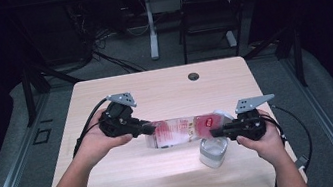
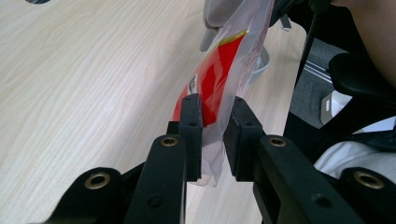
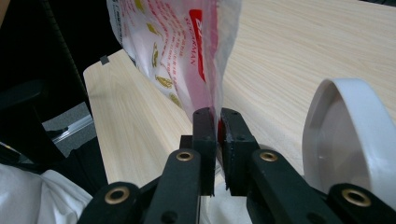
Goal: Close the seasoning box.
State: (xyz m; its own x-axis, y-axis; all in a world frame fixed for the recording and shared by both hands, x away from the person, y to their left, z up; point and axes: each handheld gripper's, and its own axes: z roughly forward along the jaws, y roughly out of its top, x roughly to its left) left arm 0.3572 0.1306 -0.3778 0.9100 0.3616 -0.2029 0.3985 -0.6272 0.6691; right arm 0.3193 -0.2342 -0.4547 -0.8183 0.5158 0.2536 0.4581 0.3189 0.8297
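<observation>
A clear plastic bag (image 1: 178, 131) with red print hangs stretched between my two grippers, just above the light wood table (image 1: 164, 89). My left gripper (image 1: 148, 126) holds its left end; in the left gripper view the jaws (image 2: 213, 105) are shut on the bag's (image 2: 219, 70) edge. My right gripper (image 1: 215, 133) pinches the right end; in the right gripper view the pads (image 3: 216, 116) press together on the bag (image 3: 173, 42). A white tub (image 1: 213, 152) stands under the right gripper, with its round white lid (image 3: 345, 135) beside the jaws.
A cable hole (image 1: 193, 76) sits near the table's far edge. Beyond the table stand a dark chair (image 1: 207, 11) and a white desk leg (image 1: 150, 25). Bare tabletop lies behind and in front of the bag.
</observation>
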